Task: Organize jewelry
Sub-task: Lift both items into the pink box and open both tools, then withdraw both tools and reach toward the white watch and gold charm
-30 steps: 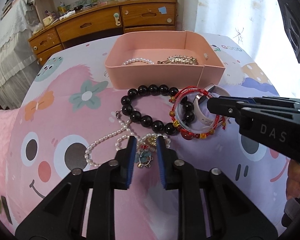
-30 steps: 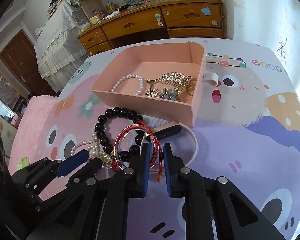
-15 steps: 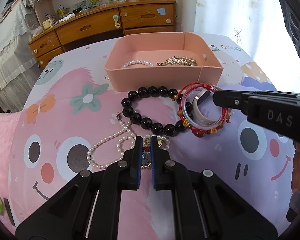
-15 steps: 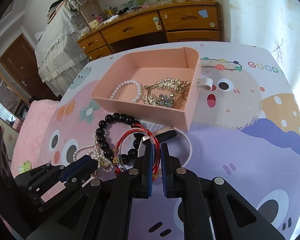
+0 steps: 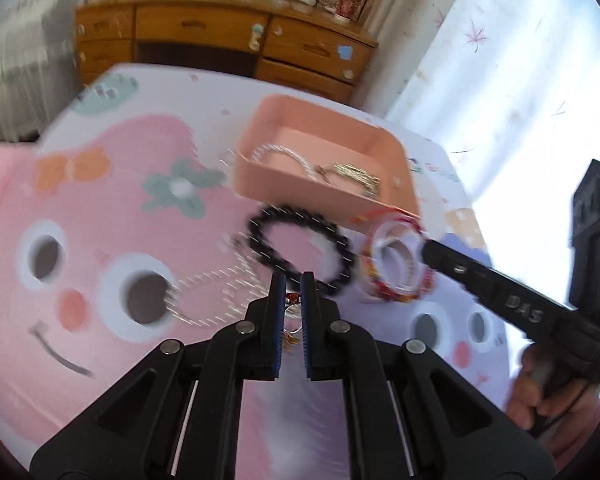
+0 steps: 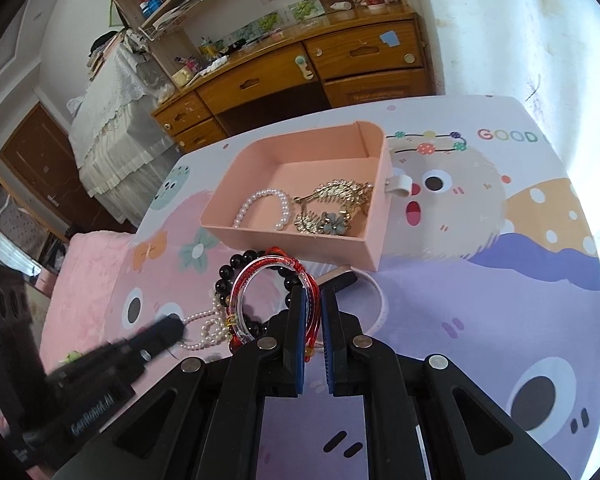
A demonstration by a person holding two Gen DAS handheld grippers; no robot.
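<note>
Pink and open-topped, the tray (image 6: 300,200) sits on the cartoon-printed table (image 6: 480,300), holding a pearl bracelet (image 6: 266,210) and, just beside it, a gold leaf brooch (image 6: 332,208) with a pale flower. Nearer than the tray lies a loop of black beads (image 5: 300,248), with a pearl strand (image 6: 204,328) trailing off to its left. The right hand-held gripper (image 6: 312,300) has its blue pads pinched nearly together on a bundle of red cord bangles (image 6: 268,280) with a clear ring among them; the bundle stands tilted up from the table, overlapping the black beads in the right wrist view. Just beyond the pads lies a white band (image 6: 374,296) with a dark clasp, near the tray's front wall. The left hand-held gripper (image 5: 294,284) also has its jaws drawn close, with a small charm (image 5: 292,300) showing red at the top and gold fringe lower down caught between the pads; the left wrist view is smeared with motion blur, so I cannot tell whether the charm is clear of the table. From that view the right tool reaches in from the right, its tip at the red bangles (image 5: 396,256), a hand (image 5: 556,392) wrapped round its handle. A wooden dresser (image 6: 300,68) stands past the table.
</note>
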